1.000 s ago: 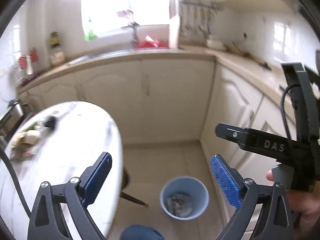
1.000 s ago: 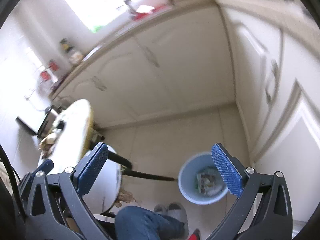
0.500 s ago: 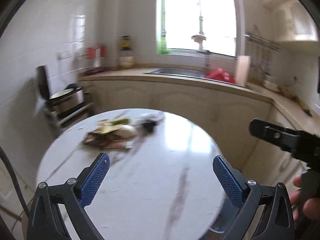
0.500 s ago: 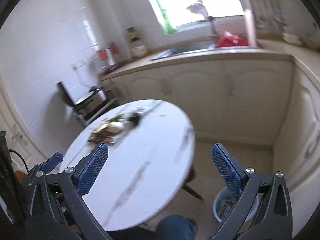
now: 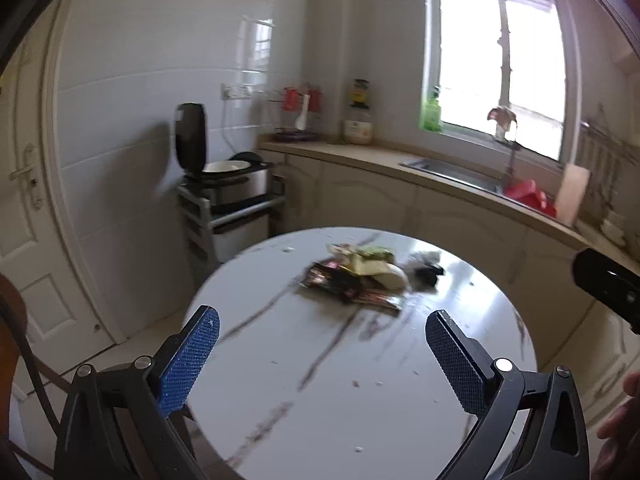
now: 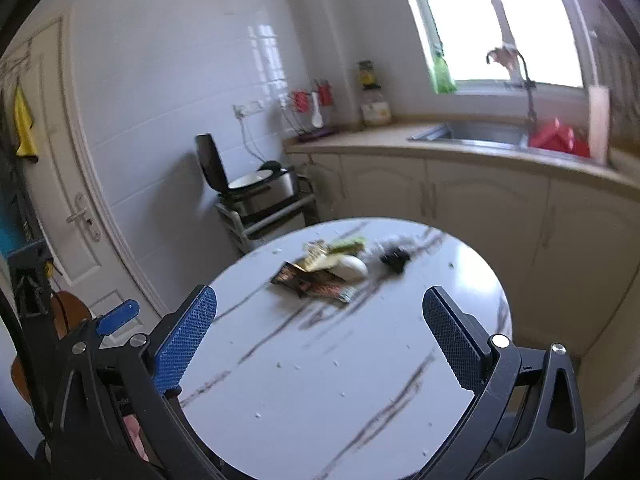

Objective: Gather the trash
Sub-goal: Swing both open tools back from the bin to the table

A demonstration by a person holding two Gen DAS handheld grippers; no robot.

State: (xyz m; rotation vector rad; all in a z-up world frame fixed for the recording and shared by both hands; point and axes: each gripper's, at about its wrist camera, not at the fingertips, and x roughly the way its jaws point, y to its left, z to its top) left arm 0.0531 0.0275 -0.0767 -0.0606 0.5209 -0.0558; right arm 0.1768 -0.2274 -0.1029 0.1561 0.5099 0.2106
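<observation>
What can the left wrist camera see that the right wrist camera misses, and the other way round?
Only the left wrist view shows the tip of the other black gripper at its right edge and part of a hand beside it. Only the right wrist view shows a yellow cloth hanging by the white door. Both show the round white marble table, the pile of crumpled wrappers on its far side, the open rice cooker and the steel sink under the window.
</observation>
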